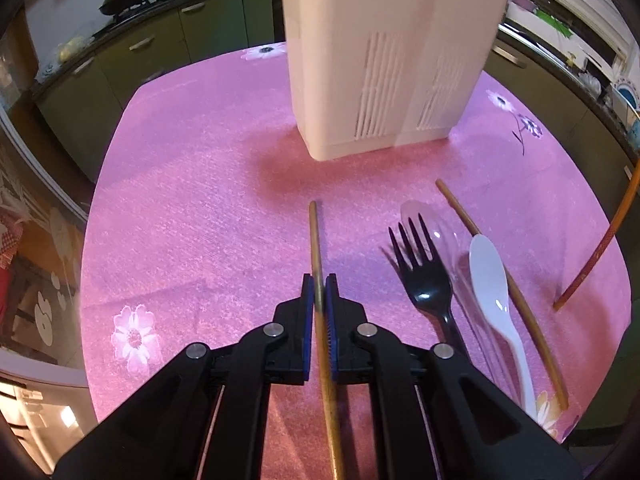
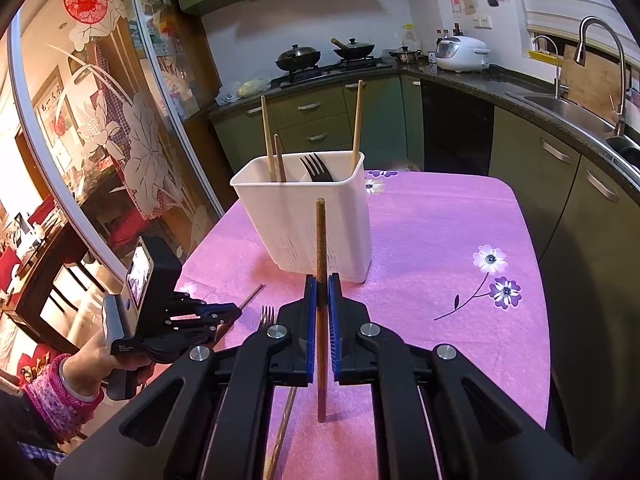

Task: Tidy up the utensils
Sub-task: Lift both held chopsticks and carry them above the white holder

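A white utensil holder (image 1: pixel 384 52) (image 2: pixel 308 216) stands on the pink tablecloth (image 1: pixel 192 200); it holds three chopsticks (image 2: pixel 267 136) and a black fork (image 2: pixel 314 168). My left gripper (image 1: pixel 319 284) is shut on a tan chopstick (image 1: pixel 315 236) low over the cloth, short of the holder. It also shows in the right wrist view (image 2: pixel 232 312). My right gripper (image 2: pixel 321 284) is shut on a reddish-brown chopstick (image 2: pixel 320 236), held upright in front of the holder. A black fork (image 1: pixel 424 276), a clear spoon (image 1: pixel 436 232), a white spoon (image 1: pixel 494 284) and another chopstick (image 1: pixel 500 272) lie on the cloth.
The right gripper's chopstick (image 1: pixel 596 256) stands at the right edge of the left wrist view. Green cabinets (image 2: pixel 312 120) and a stove with woks (image 2: pixel 324 56) lie behind the table. A sink (image 2: pixel 568 108) is at right. A glass sliding door (image 2: pixel 112 128) is at left.
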